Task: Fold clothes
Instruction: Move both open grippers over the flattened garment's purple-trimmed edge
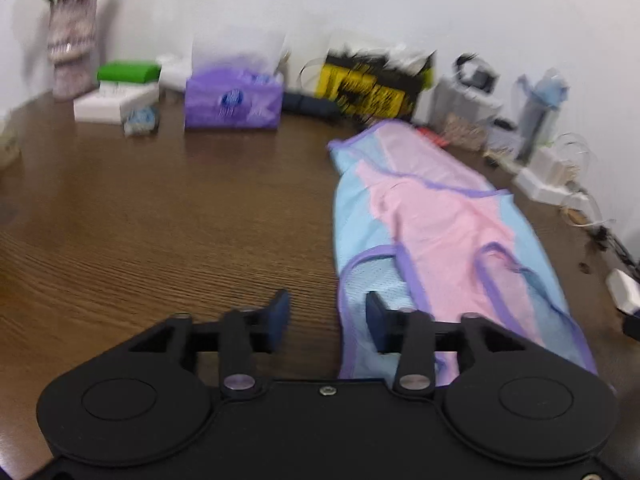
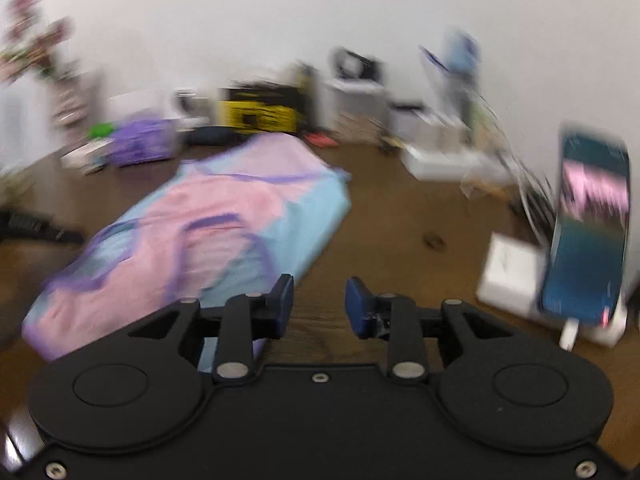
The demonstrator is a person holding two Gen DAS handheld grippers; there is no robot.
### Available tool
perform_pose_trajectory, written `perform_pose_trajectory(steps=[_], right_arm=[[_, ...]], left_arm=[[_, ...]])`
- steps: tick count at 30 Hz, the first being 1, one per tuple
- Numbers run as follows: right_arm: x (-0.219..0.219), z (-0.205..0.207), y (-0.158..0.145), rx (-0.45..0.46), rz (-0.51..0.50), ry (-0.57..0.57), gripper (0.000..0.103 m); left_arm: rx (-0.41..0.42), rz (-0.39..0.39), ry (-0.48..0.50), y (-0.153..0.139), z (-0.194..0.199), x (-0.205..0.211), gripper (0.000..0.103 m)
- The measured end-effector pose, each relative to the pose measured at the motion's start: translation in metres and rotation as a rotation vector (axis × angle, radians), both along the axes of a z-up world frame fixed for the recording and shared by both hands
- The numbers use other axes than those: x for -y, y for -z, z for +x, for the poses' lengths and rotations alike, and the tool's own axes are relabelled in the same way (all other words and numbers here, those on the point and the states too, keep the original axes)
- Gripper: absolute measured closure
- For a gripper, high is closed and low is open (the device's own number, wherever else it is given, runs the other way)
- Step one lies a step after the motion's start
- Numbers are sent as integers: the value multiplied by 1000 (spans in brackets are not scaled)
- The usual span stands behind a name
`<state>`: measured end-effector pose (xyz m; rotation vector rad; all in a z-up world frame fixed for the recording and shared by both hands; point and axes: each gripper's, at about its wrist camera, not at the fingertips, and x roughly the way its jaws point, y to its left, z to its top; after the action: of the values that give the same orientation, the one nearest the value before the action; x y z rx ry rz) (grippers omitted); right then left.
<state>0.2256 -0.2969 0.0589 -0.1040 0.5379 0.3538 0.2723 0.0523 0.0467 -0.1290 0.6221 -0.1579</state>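
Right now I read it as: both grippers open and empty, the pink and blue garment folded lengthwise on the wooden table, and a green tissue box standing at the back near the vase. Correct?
One detail is off: the tissue box is purple, not green, as the left wrist view shows. The rest holds: left gripper and right gripper are open and empty, the garment lies folded lengthwise on the table, and the box stands at the back near the vase.

Looking like a room in a home, used as a makeshift work desk. Showing a dark wood-grain table pushed against a plain white wall. Lining the back edge with household clutter: a patterned vase of flowers, a purple tissue pack, a yellow-and-black bag, white boxes, tangled cables. Standing a phone upright on a white stand at the right.
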Motion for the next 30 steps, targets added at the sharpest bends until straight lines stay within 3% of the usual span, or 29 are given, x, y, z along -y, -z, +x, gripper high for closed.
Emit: perform_pose_trajectory(steps=[3, 5, 6, 9, 15, 18, 19, 21, 22, 25, 28, 29, 30], right_arm=[[-31, 0, 9, -55, -36, -145, 74], [-43, 4, 16, -79, -65, -146, 86], [-46, 7, 21, -104, -72, -129, 94], [-41, 7, 26, -135, -62, -82, 101], [-21, -21, 20, -105, -47, 15, 101], [-14, -29, 21, -80, -36, -9, 99], [-13, -34, 19, -49, -23, -28, 96], [-20, -32, 14, -27, -32, -90, 63], [-24, -31, 11, -16, -36, -121, 59], [-40, -14, 12, -24, -50, -143, 59], [-54, 18, 22, -123, -29, -146, 62], [-54, 20, 24, -132, -35, -147, 63], [-55, 20, 26, -131, -35, -150, 71]], left_arm=[[0, 5, 113, 3, 0, 16, 60], [-37, 89, 109, 10, 6, 30, 60], [-58, 102, 98, 13, 8, 32, 60], [-105, 105, 95, 19, 11, 30, 61], [-119, 69, 91, 21, 3, 15, 61], [-121, 60, 102, 20, -2, 16, 61], [-121, 56, 98, 20, -3, 17, 61], [-102, 18, 88, 13, -6, 14, 61], [-93, 1, 90, 10, -6, 10, 61], [-86, 10, 96, 8, -2, 6, 60], [-129, 72, 11, 15, 4, 10, 60], [-130, 80, 5, 16, 4, 9, 60], [-129, 83, 9, 16, 3, 9, 60]])
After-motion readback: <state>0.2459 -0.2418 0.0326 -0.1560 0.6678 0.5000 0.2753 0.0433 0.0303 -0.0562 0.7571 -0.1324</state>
